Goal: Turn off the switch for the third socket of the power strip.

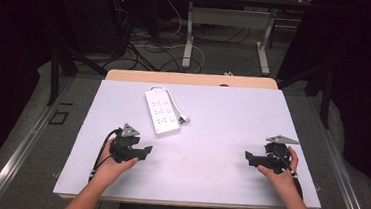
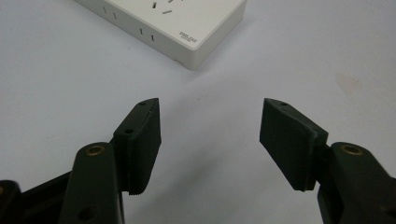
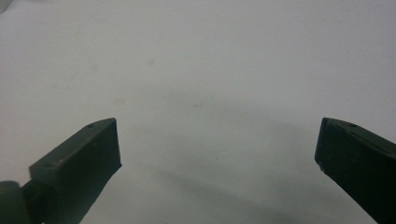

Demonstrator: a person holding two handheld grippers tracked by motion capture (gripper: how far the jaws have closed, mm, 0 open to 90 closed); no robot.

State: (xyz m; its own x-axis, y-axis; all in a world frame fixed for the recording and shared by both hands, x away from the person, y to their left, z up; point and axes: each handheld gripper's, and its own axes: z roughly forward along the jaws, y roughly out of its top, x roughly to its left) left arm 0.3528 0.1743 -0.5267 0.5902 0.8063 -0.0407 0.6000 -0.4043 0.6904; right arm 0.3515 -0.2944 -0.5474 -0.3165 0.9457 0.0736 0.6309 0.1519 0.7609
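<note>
A white power strip (image 1: 162,111) with several sockets lies on the white table top (image 1: 223,112), its cable and plug (image 1: 183,117) beside it. My left gripper (image 1: 145,150) sits low over the table just in front of the strip, pointing right, jaws apart with nothing between them. In the left gripper view the strip's near corner (image 2: 187,28) lies beyond the open gripper (image 2: 210,135). My right gripper (image 1: 247,156) rests at the table's right side, pointing left. Its jaws stand wide, and the gripper (image 3: 217,154) has bare table between them.
The table's front edge runs just behind both hands. Beyond the far edge are a wooden board strip (image 1: 190,79), floor cables (image 1: 148,46) and the legs of another desk (image 1: 188,39). Dark curtains close in both sides.
</note>
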